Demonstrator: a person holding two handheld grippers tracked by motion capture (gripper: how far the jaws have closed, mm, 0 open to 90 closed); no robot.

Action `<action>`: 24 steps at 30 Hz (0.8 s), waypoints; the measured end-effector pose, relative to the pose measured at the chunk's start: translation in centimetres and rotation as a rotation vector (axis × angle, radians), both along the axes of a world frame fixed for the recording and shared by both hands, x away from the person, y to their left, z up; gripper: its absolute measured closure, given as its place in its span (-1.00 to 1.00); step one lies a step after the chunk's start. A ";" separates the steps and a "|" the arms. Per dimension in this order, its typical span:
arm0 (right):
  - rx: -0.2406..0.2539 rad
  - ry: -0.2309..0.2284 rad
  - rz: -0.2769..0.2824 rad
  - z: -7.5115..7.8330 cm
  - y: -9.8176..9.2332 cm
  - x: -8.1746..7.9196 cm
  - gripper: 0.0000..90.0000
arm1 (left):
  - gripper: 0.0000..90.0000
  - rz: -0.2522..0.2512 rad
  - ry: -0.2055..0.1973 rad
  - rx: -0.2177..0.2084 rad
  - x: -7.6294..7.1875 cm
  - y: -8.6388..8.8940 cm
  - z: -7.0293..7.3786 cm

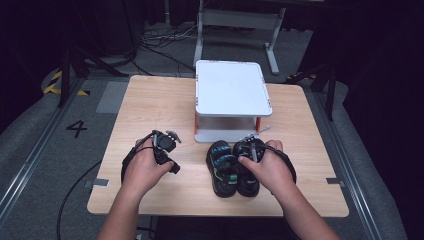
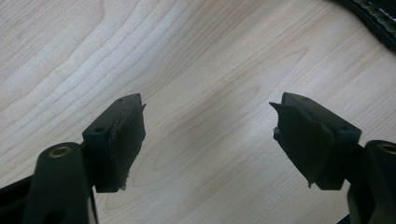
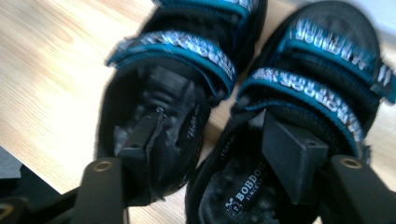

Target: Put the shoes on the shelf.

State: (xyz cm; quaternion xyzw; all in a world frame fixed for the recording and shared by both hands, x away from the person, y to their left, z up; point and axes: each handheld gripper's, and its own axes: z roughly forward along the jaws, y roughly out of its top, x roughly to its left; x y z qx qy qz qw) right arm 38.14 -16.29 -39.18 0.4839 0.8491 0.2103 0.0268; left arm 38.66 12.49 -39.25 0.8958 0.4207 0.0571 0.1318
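This looks like a lab or recording studio. A lone wooden table [image 1: 150,110] stands on grey carpet with floor rails [image 1: 30,160], a painted number [image 1: 76,128] at left, cables [image 1: 160,42] at the top and dark surroundings.

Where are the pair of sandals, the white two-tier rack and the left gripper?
pair of sandals [image 1: 223,167]: high view, strap of the left-hand sandal.
white two-tier rack [image 1: 231,90]: high view, middle of its top shelf.
left gripper [image 2: 208,128]: left gripper view, midway between its open jaws.

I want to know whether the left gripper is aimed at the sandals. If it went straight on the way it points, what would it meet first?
Probably just the bare wooden table: the open left gripper looks down at it, with one black sandal off to the side.
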 end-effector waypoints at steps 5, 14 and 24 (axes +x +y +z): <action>-0.004 0.019 -0.007 -2.5 1.0 -0.3 -0.24 | -0.46 0.000 0.004 -0.001 0.1 0.0 0.0; -0.129 0.002 0.020 -1.9 1.6 -0.3 0.45 | -0.46 -0.007 0.006 0.003 0.1 -0.3 -0.2; -0.152 -0.017 0.053 -1.9 1.9 -0.4 0.57 | -0.46 -0.011 -0.001 -0.001 0.1 -0.3 -0.1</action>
